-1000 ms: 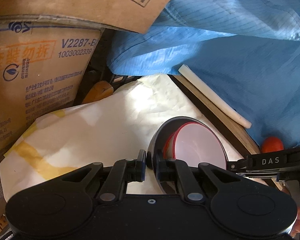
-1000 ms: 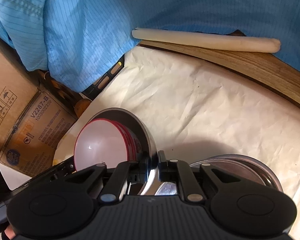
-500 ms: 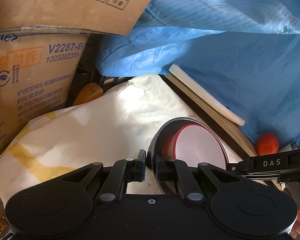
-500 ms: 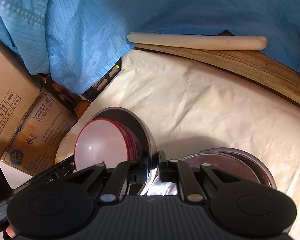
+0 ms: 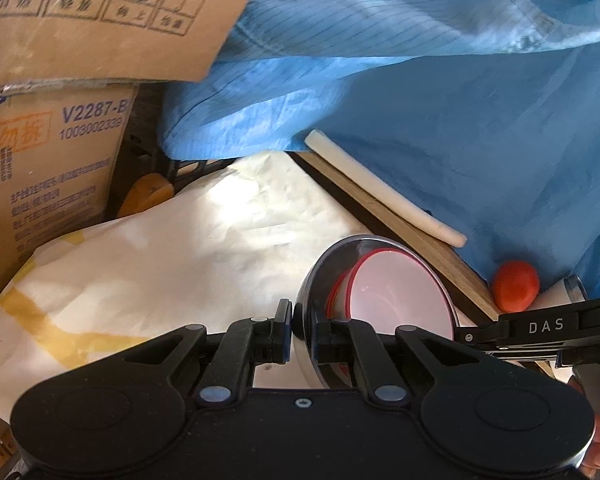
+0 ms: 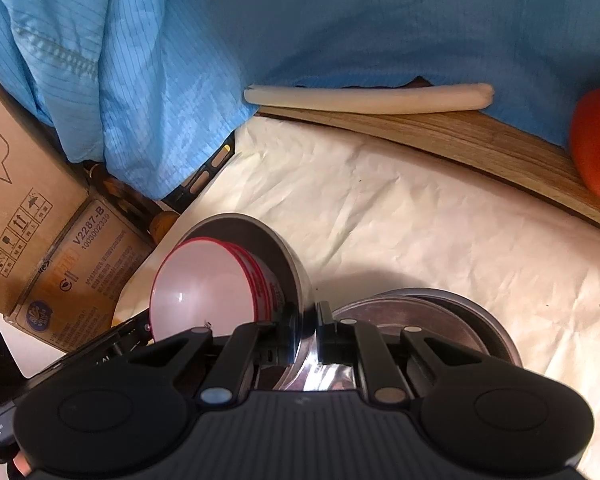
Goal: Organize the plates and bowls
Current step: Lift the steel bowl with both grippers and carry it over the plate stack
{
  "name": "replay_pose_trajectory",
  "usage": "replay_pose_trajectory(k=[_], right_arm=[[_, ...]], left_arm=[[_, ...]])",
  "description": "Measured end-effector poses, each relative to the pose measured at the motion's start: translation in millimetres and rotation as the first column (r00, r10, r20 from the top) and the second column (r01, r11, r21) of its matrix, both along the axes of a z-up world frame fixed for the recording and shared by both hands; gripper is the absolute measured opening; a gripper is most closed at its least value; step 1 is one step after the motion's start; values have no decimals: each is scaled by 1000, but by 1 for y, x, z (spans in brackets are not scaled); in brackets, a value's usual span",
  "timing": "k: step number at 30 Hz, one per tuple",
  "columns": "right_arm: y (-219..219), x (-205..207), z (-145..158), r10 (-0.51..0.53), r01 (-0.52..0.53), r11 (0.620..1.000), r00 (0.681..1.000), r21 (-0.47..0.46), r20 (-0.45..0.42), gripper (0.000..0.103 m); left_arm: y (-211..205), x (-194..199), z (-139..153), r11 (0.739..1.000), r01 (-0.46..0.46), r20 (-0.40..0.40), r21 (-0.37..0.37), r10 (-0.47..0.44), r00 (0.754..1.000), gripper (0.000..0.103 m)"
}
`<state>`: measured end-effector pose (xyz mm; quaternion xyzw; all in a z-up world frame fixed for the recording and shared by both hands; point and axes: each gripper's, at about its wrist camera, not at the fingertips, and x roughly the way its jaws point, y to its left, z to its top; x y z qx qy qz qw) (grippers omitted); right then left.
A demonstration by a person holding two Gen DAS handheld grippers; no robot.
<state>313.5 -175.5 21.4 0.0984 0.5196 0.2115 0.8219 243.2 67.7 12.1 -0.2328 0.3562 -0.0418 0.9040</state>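
**Both tongs clamp one metal bowl with the red-rimmed bowl inside**

The left tongs (image 5: 299,330) are closed on the rim of a steel bowl (image 5: 320,276), held tipped on edge above the paper-covered worktop (image 5: 188,256). The right tongs (image 6: 311,330) pinch the same steel bowl (image 6: 288,256) at its opposite rim, so it hangs between the two tools. Nested inside it sits a pale bowl with a red rim (image 6: 204,292), its opening facing sideways. Just beside the right tongs, a second metal dish (image 6: 460,316) rests flat on the paper. Along the worktop's wooden edge (image 6: 460,136) lies a pale stick (image 6: 368,98), with a red round fruit (image 5: 515,285) near its end. Blue cloth (image 5: 440,100) hangs behind, and cardboard boxes (image 5: 48,168) stand to one side.
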Motion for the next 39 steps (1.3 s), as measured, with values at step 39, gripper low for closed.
replay_pose_trajectory(k=[39], right_arm=[[-87,-54,1,-170,170,985,985,-5,-10,11]], left_arm=[[-80,-10,-8,981,191,-18,16,-191,981,7]])
